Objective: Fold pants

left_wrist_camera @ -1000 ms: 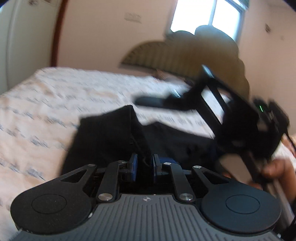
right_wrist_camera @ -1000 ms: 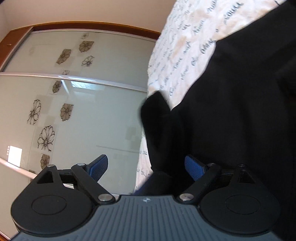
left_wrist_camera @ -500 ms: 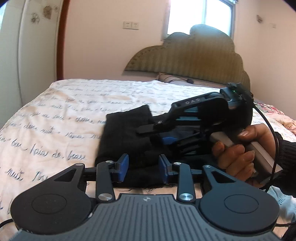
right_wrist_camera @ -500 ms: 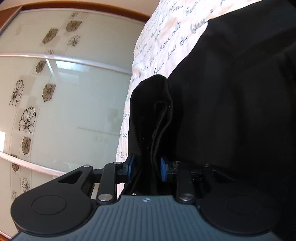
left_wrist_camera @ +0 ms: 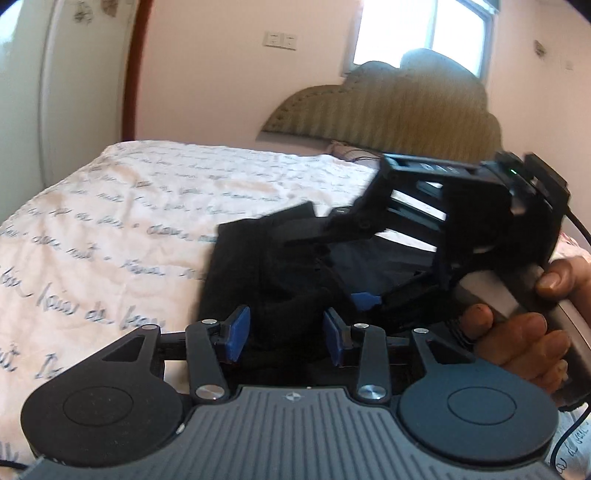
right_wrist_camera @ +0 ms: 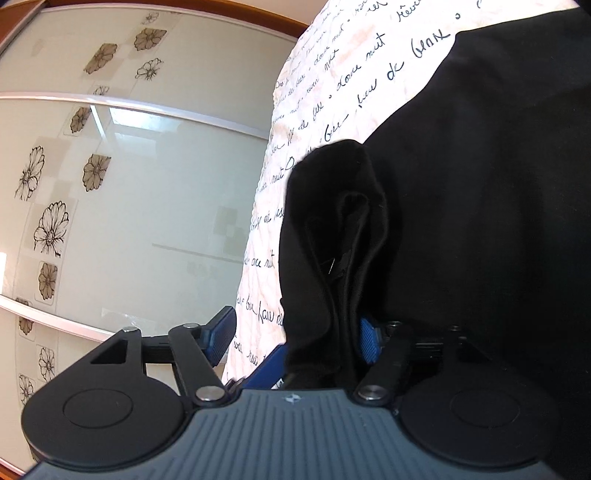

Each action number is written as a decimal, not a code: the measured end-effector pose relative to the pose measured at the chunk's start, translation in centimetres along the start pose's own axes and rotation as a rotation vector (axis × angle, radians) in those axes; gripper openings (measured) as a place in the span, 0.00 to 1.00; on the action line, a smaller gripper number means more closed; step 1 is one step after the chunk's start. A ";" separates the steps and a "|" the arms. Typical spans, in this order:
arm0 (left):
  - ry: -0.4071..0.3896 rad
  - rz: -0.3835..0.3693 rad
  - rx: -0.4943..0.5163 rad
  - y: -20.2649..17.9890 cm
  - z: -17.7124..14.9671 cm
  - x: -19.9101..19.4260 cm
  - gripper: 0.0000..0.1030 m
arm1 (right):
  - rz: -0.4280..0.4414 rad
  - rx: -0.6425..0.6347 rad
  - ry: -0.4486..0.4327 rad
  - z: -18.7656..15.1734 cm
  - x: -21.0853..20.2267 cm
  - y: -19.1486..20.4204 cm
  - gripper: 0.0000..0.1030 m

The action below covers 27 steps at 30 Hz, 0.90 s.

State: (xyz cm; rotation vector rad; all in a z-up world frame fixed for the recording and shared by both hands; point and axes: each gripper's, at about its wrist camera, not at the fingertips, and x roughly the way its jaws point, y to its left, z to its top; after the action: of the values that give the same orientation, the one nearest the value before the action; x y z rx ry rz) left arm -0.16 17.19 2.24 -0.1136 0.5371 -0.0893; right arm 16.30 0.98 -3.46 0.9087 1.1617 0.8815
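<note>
Left wrist view: my left gripper (left_wrist_camera: 282,334) has its jaws apart. A bunched fold of the black pants (left_wrist_camera: 258,266) lies between the blue pads (left_wrist_camera: 236,328), but the pads do not clamp it. The pants lie on the bed (left_wrist_camera: 110,221), on a white cover printed with script. My right gripper (left_wrist_camera: 354,266) reaches in from the right, above the pants, held by my right hand (left_wrist_camera: 524,332). This view is blurred; I cannot tell from it how the right jaws stand. A padded headboard (left_wrist_camera: 388,107) and a window (left_wrist_camera: 424,33) stand behind the bed.

Right wrist view: my right gripper (right_wrist_camera: 299,334) has its jaws apart. A raised fold of the pants (right_wrist_camera: 332,236) sits between them, against the right pad; the left pad (right_wrist_camera: 221,332) stands clear of the cloth. The rest of the pants spread flat over the bed (right_wrist_camera: 332,85). A wardrobe door (right_wrist_camera: 129,184) with flower prints fills the left.
</note>
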 end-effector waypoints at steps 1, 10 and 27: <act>0.003 -0.011 0.011 -0.4 -0.1 0.3 0.54 | -0.002 -0.004 0.002 -0.1 -0.1 0.0 0.65; -0.018 -0.044 0.023 -0.9 -0.9 -0.1 0.59 | -0.103 -0.142 0.019 -0.4 0.9 0.6 0.13; -0.092 -0.131 0.090 -7.4 -2.4 -1.6 0.64 | 0.032 -0.172 -0.207 1.9 -15.1 1.4 0.10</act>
State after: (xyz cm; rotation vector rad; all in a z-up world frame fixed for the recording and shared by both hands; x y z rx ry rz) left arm -3.17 9.86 2.00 -0.0644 0.4327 -0.2345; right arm 15.42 -12.57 3.54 0.8579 0.8823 0.8771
